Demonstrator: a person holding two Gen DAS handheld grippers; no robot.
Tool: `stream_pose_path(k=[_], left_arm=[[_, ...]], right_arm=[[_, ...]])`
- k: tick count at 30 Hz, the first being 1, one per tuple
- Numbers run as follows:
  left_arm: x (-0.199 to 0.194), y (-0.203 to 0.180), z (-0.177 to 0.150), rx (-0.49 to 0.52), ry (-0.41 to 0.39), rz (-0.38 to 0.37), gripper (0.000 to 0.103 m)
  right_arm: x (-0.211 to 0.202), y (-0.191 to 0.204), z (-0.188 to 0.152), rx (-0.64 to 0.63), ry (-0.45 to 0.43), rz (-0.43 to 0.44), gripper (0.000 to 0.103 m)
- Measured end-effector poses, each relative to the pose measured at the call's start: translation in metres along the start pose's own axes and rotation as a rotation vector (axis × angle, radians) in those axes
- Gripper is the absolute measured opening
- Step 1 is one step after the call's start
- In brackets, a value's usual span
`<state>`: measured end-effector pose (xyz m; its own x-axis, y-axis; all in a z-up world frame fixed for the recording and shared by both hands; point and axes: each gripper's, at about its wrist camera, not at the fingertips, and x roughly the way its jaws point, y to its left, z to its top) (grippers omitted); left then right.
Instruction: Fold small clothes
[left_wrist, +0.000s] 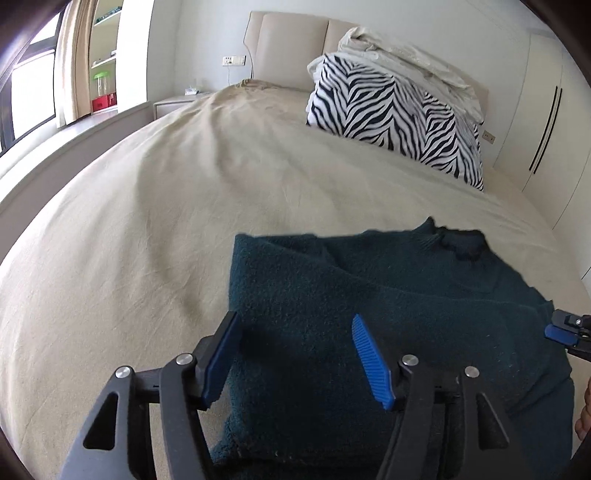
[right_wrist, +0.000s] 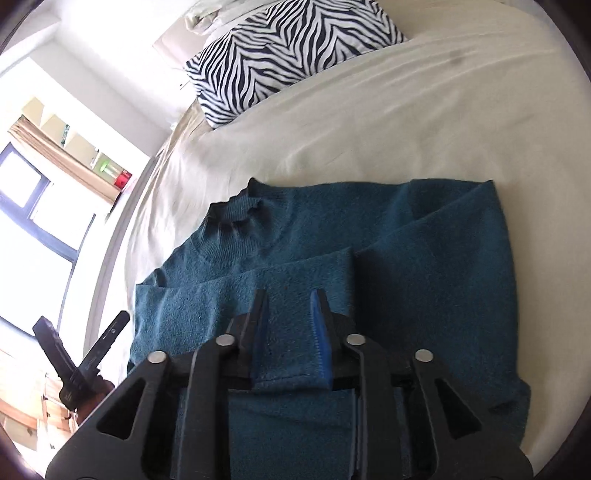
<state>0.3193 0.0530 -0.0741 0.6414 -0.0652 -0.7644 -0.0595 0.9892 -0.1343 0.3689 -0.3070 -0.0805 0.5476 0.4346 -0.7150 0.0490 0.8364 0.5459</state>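
Left gripper (left_wrist: 295, 354) is wide open and holds nothing, hovering over the left edge of the teal sweater (left_wrist: 388, 302), which lies flat on the bed sheet (left_wrist: 147, 221). Right gripper (right_wrist: 290, 332) is narrowed, pads pinching what looks like the sleeve cuff (right_wrist: 288, 354) folded across the sweater body just ahead of it. My read: lay that sleeve square to the side fold, release low so the knit doesn't spring back, then grab the hem corners evenly.
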Motion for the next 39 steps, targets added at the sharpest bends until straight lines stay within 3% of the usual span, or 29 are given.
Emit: stream_pose_path(k=[1, 3, 5, 6, 7, 13, 16, 21, 26, 28, 34, 39], left_arm=[[0.008, 0.008, -0.007, -0.027, 0.005, -0.018, 0.069], [0.000, 0.013, -0.007, -0.045, -0.001, -0.042, 0.069], [-0.014, 0.013, -0.012, -0.029, 0.013, -0.038, 0.068], [-0.024, 0.015, -0.017, -0.024, 0.014, -0.046, 0.068], [-0.036, 0.017, -0.025, -0.019, 0.010, -0.059, 0.068], [-0.117, 0.046, -0.099, -0.051, 0.038, -0.106, 0.070], [-0.147, 0.057, -0.143, -0.042, 0.096, -0.096, 0.075], [-0.186, 0.063, -0.199, -0.051, 0.167, -0.163, 0.077], [-0.204, 0.069, -0.229, -0.114, 0.217, -0.237, 0.081], [-0.209, 0.066, -0.237, -0.093, 0.235, -0.238, 0.081], [-0.218, 0.064, -0.248, -0.043, 0.283, -0.246, 0.079], [-0.223, 0.062, -0.252, -0.021, 0.310, -0.235, 0.076]], right_arm=[[0.012, -0.001, -0.001, 0.005, 0.030, 0.006, 0.063], [0.029, -0.013, -0.006, 0.020, 0.048, 0.018, 0.063], [0.019, -0.026, -0.013, 0.054, 0.002, 0.073, 0.063], [0.010, -0.032, -0.016, 0.081, -0.007, 0.050, 0.065], [-0.001, -0.039, -0.021, 0.108, -0.016, 0.015, 0.065], [-0.106, -0.072, -0.075, 0.130, -0.123, 0.020, 0.065], [-0.154, -0.089, -0.119, 0.136, -0.124, 0.010, 0.065], [-0.207, -0.115, -0.200, 0.168, -0.086, -0.031, 0.065], [-0.218, -0.140, -0.277, 0.226, 0.002, -0.081, 0.065], [-0.228, -0.140, -0.297, 0.219, -0.037, -0.059, 0.065], [-0.238, -0.135, -0.322, 0.296, 0.033, 0.030, 0.064], [-0.233, -0.139, -0.322, 0.391, 0.074, 0.092, 0.060]])
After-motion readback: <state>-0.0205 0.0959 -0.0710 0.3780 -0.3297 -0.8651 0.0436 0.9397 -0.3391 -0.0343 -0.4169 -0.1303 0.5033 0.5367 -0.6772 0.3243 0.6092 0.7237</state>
